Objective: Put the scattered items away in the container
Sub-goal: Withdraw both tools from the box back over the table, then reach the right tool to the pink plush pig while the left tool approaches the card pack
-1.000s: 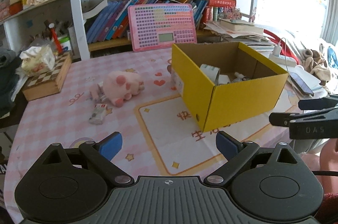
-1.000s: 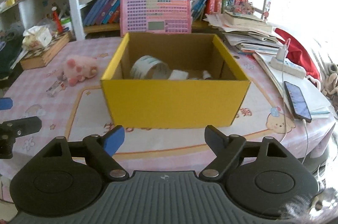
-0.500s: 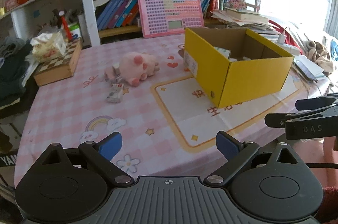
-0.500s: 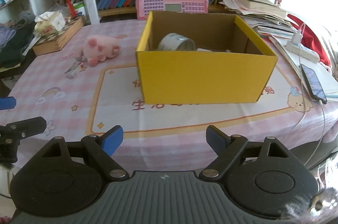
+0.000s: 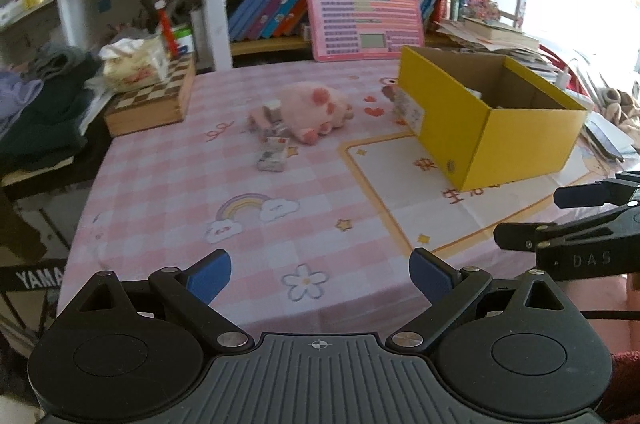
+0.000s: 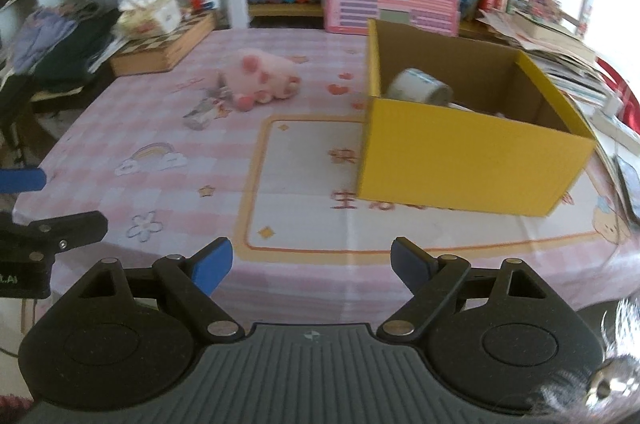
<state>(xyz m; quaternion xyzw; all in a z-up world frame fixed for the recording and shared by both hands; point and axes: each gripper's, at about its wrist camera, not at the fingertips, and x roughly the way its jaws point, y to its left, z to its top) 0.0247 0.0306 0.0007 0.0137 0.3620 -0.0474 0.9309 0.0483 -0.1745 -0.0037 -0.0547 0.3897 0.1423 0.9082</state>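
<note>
A yellow cardboard box (image 5: 520,140) (image 6: 472,168) stands open on the pink checked tablecloth, with a roll of tape (image 6: 420,90) and other small items inside. Left of it lies a pink plush pig (image 5: 316,108) (image 6: 260,78). Beside the pig rest a small printed carton (image 5: 274,154) (image 6: 204,112) and another small packet (image 5: 264,116). My left gripper (image 5: 320,274) is open over the table's near edge, nothing between its blue pads. My right gripper (image 6: 312,264) is also open and empty, near the front edge, the box ahead and to its right.
A wooden chessboard box (image 5: 152,100) with a tissue pack (image 5: 136,64) sits at the table's far left. A pink keyboard toy (image 5: 364,20) leans on the bookshelf behind. Papers and books (image 6: 552,48) pile up at the right; dark clothes (image 5: 44,108) at the left.
Both grippers have drawn back and leftward from the box, so more tablecloth and the near edge show. The box, pig and carton have not moved. Both jaws stay open.
</note>
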